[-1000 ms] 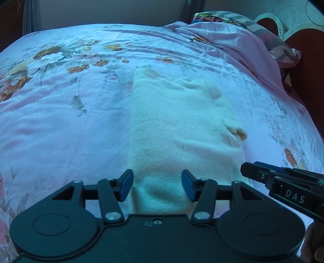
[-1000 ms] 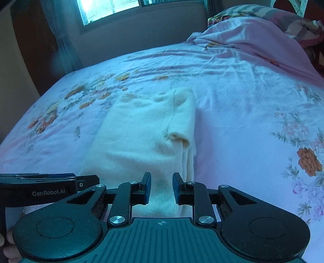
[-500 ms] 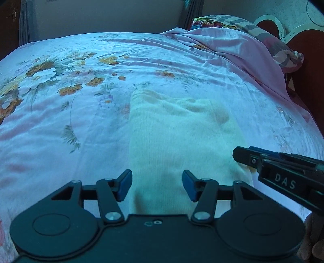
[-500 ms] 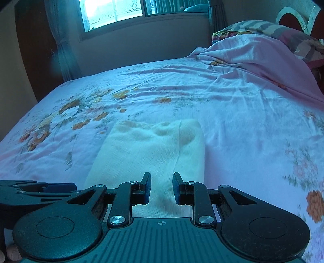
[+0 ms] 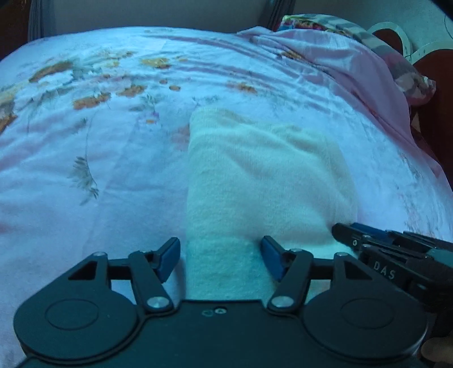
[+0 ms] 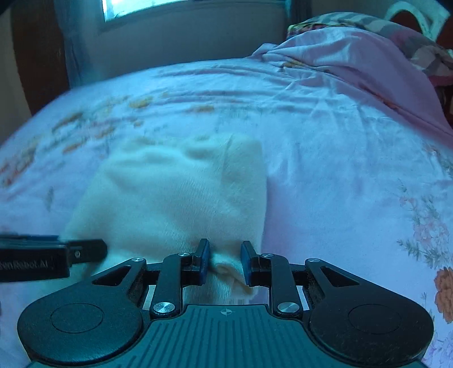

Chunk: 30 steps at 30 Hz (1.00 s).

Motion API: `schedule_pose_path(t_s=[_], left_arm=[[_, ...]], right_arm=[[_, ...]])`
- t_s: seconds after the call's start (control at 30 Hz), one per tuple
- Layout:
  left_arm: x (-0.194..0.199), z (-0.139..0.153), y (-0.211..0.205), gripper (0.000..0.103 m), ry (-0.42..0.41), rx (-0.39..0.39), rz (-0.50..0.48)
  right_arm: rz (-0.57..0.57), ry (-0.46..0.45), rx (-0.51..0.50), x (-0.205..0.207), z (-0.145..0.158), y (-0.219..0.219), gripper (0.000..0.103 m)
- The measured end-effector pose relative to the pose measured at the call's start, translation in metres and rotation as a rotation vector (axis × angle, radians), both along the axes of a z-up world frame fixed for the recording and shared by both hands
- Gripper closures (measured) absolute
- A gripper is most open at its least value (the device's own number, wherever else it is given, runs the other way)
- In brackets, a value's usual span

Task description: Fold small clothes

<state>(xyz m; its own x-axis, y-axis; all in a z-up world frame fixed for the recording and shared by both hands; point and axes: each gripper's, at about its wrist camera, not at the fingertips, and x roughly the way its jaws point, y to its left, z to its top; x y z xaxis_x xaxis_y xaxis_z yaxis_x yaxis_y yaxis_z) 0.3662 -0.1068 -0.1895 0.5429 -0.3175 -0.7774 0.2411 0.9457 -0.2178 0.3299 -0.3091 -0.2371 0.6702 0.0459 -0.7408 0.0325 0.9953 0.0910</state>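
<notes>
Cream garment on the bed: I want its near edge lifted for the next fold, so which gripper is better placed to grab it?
Probably the right gripper: a bunched bit of the cream garment already sits between its narrow jaws. The left gripper straddles the hem, but its jaws are opening.

"DAS" on right gripper [image 5: 344,233] side; "enRobot.AI", partly cut off, on left gripper [image 6: 85,252] side

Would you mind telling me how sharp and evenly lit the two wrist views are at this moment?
Left wrist view: a blue cast, fisheye bowing of the bed, the cream garment soft but readable, the left gripper crisp. Right wrist view: the floral print on the bed is smeared by motion, the window is blown out, and the right gripper stays sharp.
</notes>
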Motion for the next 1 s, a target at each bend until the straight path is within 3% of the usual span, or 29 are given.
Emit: schedule_pose_path(t_s=[0.17, 0.37, 0.43, 0.47, 0.67, 1.0], left_arm=[[-0.006, 0.01, 0.007, 0.04, 0.001, -0.024, 0.026], [-0.027, 0.017, 0.009, 0.04, -0.018, 0.004, 0.018], [-0.037, 0.017, 0.007, 0.04, -0.006, 0.014, 0.009], [-0.042, 0.017, 0.006, 0.04, -0.006, 0.018, 0.003], [-0.063, 0.005, 0.007, 0.037, 0.029, 0.013, 0.01], [-0.089, 0.025, 0.007, 0.04, 0.004, 0.063, -0.003]], right_arm=[[-0.031, -0.002, 0.056, -0.004, 0.015, -0.006, 0.08], [-0.065, -0.053, 0.076, -0.034, 0.032, -0.003, 0.078], [-0.061, -0.057, 0.072, -0.043, 0.034, 0.0, 0.06], [-0.064, -0.061, 0.075, -0.049, 0.035, 0.001, 0.058], [-0.074, 0.007, 0.059, -0.076, 0.014, 0.007, 0.058], [-0.089, 0.012, 0.099, -0.106, 0.04, 0.006, 0.058]])
